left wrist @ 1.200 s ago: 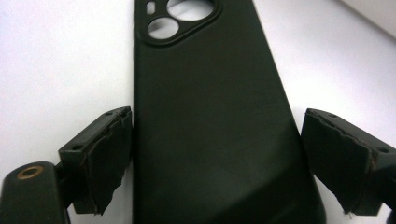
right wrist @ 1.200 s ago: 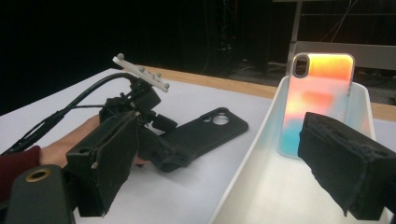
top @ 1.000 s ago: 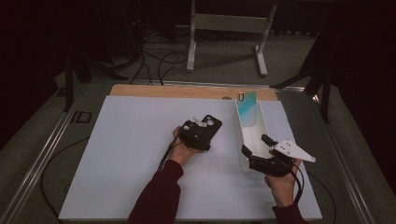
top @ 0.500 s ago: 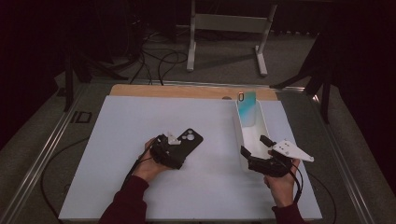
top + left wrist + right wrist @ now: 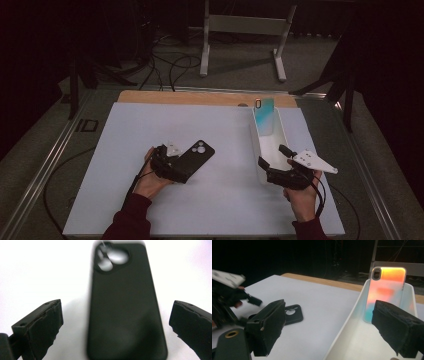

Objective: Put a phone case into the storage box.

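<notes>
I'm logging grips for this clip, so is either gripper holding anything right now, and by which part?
Nothing is held. The left gripper has just opened; the black phone case lies free between its jaws. The right gripper stands open at the white tray.

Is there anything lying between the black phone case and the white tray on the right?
Nothing visible. Only bare white table lies between the black phone case and the white tray; the right gripper sits at the tray's near end.

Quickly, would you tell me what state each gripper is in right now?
Left gripper: open, just opened; black phone case lies between, unpressed.
Right gripper: open, holding nothing.
</notes>
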Action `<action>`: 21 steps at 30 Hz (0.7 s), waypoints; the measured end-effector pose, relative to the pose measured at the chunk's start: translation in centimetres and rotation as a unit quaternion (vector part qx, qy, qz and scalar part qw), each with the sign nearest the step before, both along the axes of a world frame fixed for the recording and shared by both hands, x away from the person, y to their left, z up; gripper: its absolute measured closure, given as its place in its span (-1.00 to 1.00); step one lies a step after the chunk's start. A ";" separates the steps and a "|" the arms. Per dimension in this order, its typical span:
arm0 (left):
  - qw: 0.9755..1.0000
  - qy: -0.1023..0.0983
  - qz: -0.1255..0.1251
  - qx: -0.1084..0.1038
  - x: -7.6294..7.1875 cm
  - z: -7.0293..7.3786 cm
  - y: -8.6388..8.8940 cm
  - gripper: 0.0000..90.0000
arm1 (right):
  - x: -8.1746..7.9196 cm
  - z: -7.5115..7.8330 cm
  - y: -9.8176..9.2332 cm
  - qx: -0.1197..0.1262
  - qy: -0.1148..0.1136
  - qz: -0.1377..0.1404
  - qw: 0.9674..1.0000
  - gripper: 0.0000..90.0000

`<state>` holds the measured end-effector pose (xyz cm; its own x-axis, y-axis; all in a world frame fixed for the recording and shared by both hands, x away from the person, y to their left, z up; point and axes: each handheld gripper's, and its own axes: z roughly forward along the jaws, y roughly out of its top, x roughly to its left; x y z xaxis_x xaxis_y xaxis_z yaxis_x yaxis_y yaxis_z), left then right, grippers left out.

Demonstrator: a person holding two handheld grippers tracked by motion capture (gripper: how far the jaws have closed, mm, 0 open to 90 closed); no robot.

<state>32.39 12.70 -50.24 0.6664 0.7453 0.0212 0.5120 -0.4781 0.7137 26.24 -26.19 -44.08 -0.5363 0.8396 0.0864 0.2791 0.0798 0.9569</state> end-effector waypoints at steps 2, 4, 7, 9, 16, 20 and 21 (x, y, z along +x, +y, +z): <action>0.999 -0.044 0.009 -0.012 -1.1 1.7 1.4 -1.00 | 0.0 -0.1 0.0 0.001 0.000 0.002 1.000 -0.75; 0.997 -0.070 0.016 -0.031 -2.0 2.9 2.8 -1.00 | 0.0 -0.1 0.0 0.001 0.000 0.004 1.000 -0.75; 0.993 -0.099 0.020 -0.057 -3.6 4.2 5.3 -1.00 | 0.1 -0.3 -0.1 0.004 -0.001 0.009 1.000 -0.77; 0.991 -0.117 0.025 -0.065 -4.5 4.5 6.5 -1.00 | 0.0 -0.3 -0.1 0.006 0.004 0.004 1.000 -0.80; 0.984 -0.149 0.048 -0.082 -6.7 4.7 10.0 -1.00 | -0.5 -0.5 -0.1 -0.010 -0.001 0.003 1.000 -0.81; 0.980 -0.157 0.068 -0.101 -7.0 4.9 11.4 -1.00 | -0.7 -0.9 -0.3 -0.019 0.000 0.009 1.000 -0.81; 0.979 -0.158 0.073 -0.104 -7.1 5.0 11.6 -1.00 | -0.7 -1.0 -0.5 -0.018 0.001 0.009 1.000 -0.81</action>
<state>25.32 24.33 -45.26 0.5375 0.8419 0.0477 0.3010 -0.2444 0.9218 25.53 -26.66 -45.11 -0.5509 0.8326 0.0579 0.2801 0.1190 0.9526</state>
